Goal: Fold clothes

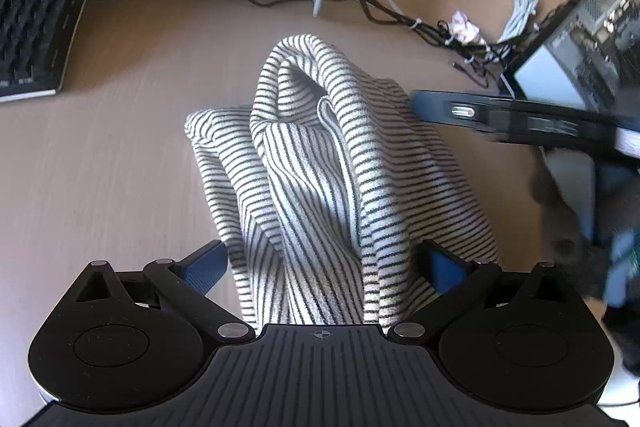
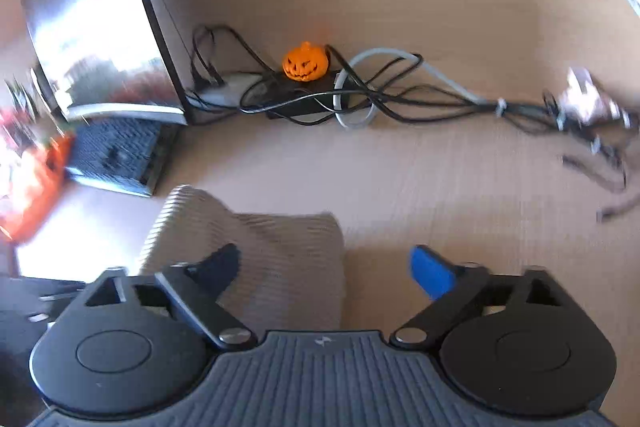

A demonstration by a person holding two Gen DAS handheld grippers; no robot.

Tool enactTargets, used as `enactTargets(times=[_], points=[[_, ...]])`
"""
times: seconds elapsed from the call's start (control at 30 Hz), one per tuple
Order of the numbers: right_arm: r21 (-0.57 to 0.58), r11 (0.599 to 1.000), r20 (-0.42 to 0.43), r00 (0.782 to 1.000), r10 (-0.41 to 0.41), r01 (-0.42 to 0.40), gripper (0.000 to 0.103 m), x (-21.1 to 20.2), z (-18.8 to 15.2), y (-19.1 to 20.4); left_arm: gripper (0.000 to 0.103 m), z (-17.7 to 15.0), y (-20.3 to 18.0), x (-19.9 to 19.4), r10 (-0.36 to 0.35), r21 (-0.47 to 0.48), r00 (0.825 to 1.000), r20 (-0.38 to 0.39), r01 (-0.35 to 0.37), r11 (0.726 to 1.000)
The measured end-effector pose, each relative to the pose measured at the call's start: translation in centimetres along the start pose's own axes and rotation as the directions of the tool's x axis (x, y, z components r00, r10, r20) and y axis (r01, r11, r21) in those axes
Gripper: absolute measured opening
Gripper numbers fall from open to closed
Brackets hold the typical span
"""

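**Striped garment bunched between spread fingers**

The left gripper (image 1: 324, 263) stands with its jaws wide apart, the crumpled black-and-white striped knit garment (image 1: 320, 155) heaped between and ahead of them on the light wooden desk (image 1: 120, 155). The right gripper (image 2: 326, 269) is likewise spread, clasping nothing; the garment's edge lies by its left finger. Far ahead sits a small orange plastic pumpkin (image 2: 305, 62) among tangled black cables (image 2: 400, 99).

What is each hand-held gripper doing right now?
Left hand-held gripper: open, fingers either side of the striped garment.
Right hand-held gripper: open, holding nothing.
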State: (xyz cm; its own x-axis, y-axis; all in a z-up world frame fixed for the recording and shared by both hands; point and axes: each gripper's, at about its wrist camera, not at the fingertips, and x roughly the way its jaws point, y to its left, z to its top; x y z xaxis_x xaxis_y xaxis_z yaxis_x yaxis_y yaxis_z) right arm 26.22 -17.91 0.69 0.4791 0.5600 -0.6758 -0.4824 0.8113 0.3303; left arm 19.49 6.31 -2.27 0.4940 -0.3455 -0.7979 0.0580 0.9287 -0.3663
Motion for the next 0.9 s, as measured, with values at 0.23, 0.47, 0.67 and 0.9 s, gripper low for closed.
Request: enactTargets(times=[0.23, 0.47, 0.67, 0.9], points=[[0.116, 0.993, -0.056, 0.998, 0.009, -0.002, 0.063, -0.9, -3.6, -1.6, 0.099, -0.1, -0.2, 0.0, -0.006, -0.008, 1.0, 0.012, 0.007, 1.0], [0.185, 0.977, -0.076, 0.989, 0.124, -0.108, 0.08, 0.6, -3.9, -1.1, 0.099, -0.2, -1.6, 0.2, 0.022, 0.073, 1.0, 0.005, -0.022, 0.997], [0.164, 0.978, -0.151, 0.976, 0.157, -0.132, 0.08, 2.2, -4.1, 0.8, 0.099, -0.9, -2.2, 0.2, 0.023, 0.129, 0.999, 0.025, -0.026, 0.991], [0.137, 0.98, -0.163, 0.973, 0.164, -0.143, 0.082, 3.7, -3.4, 5.3, 0.097, -1.8, 0.6, -1.7, -0.036, 0.077, 0.995, 0.088, 0.029, 0.997]])
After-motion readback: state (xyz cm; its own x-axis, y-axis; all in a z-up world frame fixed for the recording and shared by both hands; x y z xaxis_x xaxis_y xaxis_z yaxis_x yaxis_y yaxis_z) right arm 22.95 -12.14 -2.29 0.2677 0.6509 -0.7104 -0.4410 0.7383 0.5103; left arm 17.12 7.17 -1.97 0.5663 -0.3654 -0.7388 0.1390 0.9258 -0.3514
